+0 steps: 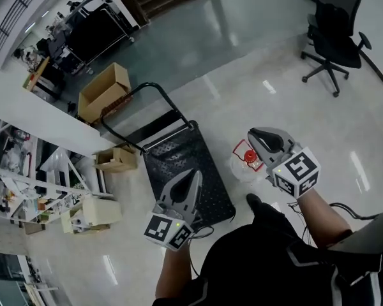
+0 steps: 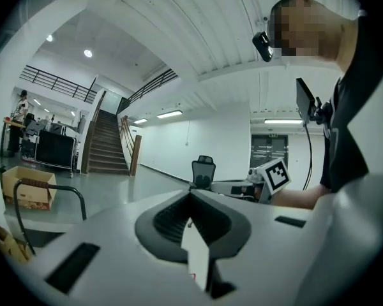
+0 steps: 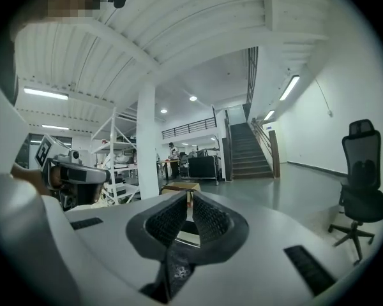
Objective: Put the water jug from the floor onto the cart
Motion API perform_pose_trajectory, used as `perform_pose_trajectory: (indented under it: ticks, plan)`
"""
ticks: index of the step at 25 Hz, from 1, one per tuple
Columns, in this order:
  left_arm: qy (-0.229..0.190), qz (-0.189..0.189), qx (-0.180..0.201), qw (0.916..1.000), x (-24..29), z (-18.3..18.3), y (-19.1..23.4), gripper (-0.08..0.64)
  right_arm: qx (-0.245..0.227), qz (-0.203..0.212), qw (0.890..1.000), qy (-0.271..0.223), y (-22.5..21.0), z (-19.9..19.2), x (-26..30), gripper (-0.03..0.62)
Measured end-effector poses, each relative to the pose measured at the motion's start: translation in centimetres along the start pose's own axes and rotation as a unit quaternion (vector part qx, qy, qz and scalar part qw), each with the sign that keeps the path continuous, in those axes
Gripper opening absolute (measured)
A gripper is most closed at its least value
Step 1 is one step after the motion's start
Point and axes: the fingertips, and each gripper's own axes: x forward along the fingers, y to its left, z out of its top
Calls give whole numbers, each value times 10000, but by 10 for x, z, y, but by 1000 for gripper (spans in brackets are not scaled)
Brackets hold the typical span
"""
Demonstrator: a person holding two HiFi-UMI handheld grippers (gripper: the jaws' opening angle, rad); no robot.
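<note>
Over at the far left of the head view, shelving [image 1: 25,190] and an open cardboard box [image 1: 104,91] are sitting well apart from the work, so neither is getting in my way. Next comes the cart [image 1: 179,158], lying with its handle [image 1: 134,94] at the far end and its low black deck facing me, which I judge is giving me an easy side to load from. I am holding the left tool [image 1: 193,174] above the near part of that deck, jaws pressed together with nothing between them, probably only carried along for now. Just right of the cart, the water jug [image 1: 242,166] is standing upright on the floor [image 1: 293,113], its red cap [image 1: 249,156] on top. I am carrying the right tool [image 1: 254,134] above it, jaws likewise closed and empty, pointing nearly level rather than down at the jug, so no grasp is being set up yet. Far right, an office chair [image 1: 335,37] is standing well away.
</note>
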Motion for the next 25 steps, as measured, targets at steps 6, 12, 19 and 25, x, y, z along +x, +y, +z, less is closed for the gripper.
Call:
perform_pose_trajectory:
  ticks: [6, 12, 19, 25]
  plan:
    - [353, 111, -299, 9989, 86, -27, 24, 0, 705, 58, 9966, 431, -82, -48, 35, 54]
    - [1134, -240, -503, 9920, 133, -102, 37, 0, 1306, -173, 9860, 1024, -123, -130, 59, 106]
    - [1900, -515, -812, 9771, 170, -192, 49, 0, 2064, -615, 9571, 1939, -153, -250, 67, 137]
    - [2706, -1049, -721, 9542, 195, -278, 48, 0, 2700, -934, 9178, 2756, -164, -366, 67, 153]
